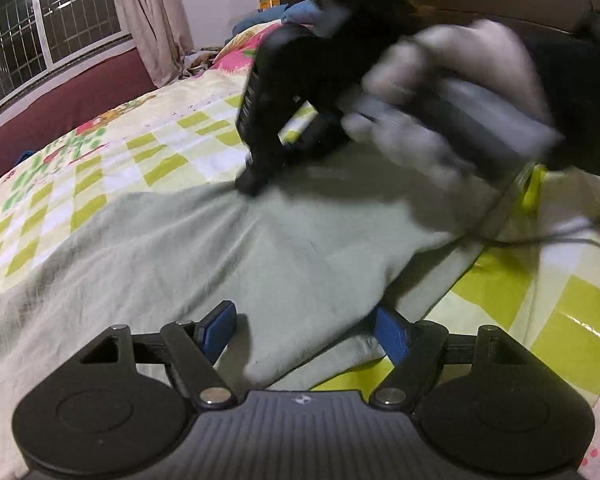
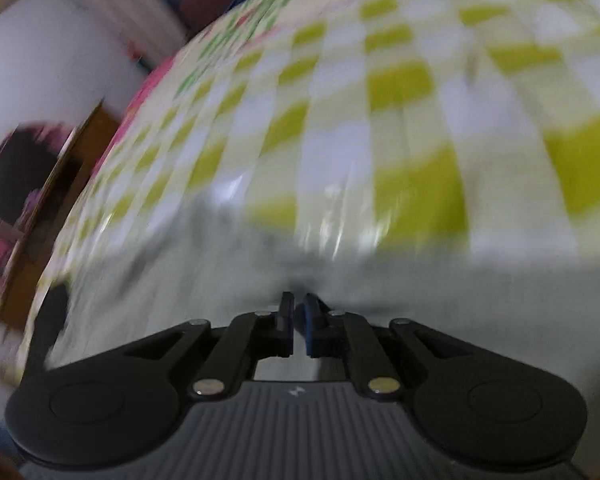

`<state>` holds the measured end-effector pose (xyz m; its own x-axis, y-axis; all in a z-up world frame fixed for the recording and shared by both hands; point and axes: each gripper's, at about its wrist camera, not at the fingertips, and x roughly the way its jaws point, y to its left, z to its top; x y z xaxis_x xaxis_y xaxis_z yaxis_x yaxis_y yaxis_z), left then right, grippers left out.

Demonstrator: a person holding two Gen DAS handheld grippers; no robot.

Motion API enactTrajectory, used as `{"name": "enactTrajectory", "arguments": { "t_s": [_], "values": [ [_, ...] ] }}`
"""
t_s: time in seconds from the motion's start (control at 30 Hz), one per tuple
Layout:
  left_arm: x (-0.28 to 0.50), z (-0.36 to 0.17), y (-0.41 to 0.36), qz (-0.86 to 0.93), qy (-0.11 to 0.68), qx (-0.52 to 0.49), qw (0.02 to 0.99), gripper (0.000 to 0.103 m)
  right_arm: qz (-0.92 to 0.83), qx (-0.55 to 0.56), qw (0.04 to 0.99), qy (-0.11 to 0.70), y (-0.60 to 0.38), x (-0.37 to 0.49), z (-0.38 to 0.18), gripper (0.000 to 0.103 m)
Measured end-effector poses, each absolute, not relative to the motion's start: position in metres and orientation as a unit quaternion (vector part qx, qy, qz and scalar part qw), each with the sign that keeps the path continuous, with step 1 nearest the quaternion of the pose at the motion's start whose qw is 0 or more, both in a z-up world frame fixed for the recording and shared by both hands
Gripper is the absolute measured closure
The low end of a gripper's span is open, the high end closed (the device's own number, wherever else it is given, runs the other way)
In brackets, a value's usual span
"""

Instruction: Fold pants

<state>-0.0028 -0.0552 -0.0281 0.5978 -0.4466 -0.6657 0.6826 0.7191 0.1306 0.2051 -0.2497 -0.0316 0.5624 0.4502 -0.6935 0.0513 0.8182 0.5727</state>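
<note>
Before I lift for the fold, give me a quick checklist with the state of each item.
1. Right claw shut on the far edge of the pants: ok, the cloth puckers at its tips.
2. Left claw gripping the near edge: not ok, it stands open with cloth between the pads.
3. Pants lying flat on the checked sheet: ok, light wrinkles only.
4. Cable clear of the cloth: cannot tell.
5. Layers caught by the right claw: cannot tell, blurred.
</note>
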Motion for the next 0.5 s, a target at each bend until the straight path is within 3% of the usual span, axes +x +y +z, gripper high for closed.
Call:
{"name": "enactTrajectory", "arguments": {
  "t_s": [0.07, 0.13, 0.27, 0.5],
  "values": [
    [-0.003, -0.027, -0.053, -0.324, 0.312, 0.186, 0.873, 0.015, 0.091, 0.297, 0.843, 0.439, -0.264, 0.209, -0.022, 0.09],
    [-0.003, -0.026, -0.053, -0.326, 0.309, 0.186, 0.874, 0.015, 0.093, 0.292, 0.853, 0.422, -0.283, 0.19, -0.004, 0.09],
    [-0.005, -0.024, -0.056, -0.328, 0.297, 0.196, 0.875, 0.016, 0.041, 0.32, 0.86, 0.395, -0.343, 0.114, 0.012, 0.078],
    [-0.023, -0.02, -0.068, -0.349, 0.297, 0.242, 0.855, 0.02, -0.058, 0.352, 0.849, 0.389, -0.411, 0.008, 0.002, 0.077]
  ]
}}
